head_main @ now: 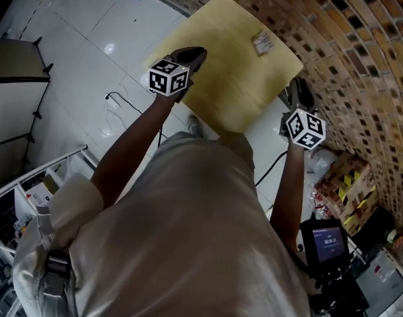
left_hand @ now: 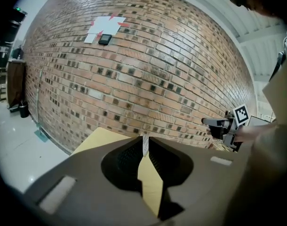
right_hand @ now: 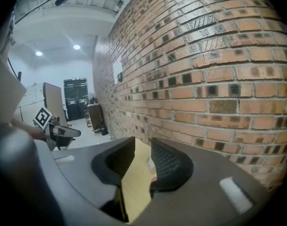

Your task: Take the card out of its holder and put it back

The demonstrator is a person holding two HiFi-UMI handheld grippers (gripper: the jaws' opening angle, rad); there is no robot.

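Note:
The card holder (head_main: 262, 41), a small pale sleeve with print on it, lies flat on the yellow table (head_main: 221, 71) close to the brick wall. My left gripper (head_main: 196, 53) hovers over the table's left edge, well short of the holder. Its jaws are closed to a thin slit and I see nothing gripped in them. A white sliver (left_hand: 145, 144) shows through that slit, level with the table's far edge. My right gripper (head_main: 300, 92) is off the table's right corner with open, empty jaws (right_hand: 142, 160). Through their gap I see the tabletop and a pale patch (right_hand: 151, 164).
The brick wall (head_main: 360, 58) runs along the table's far side. On the floor at the right stand cardboard boxes with yellow-black tape (head_main: 347, 183) and a device with a lit screen (head_main: 325, 243). A cable (head_main: 122, 104) lies on the white tiles at the left.

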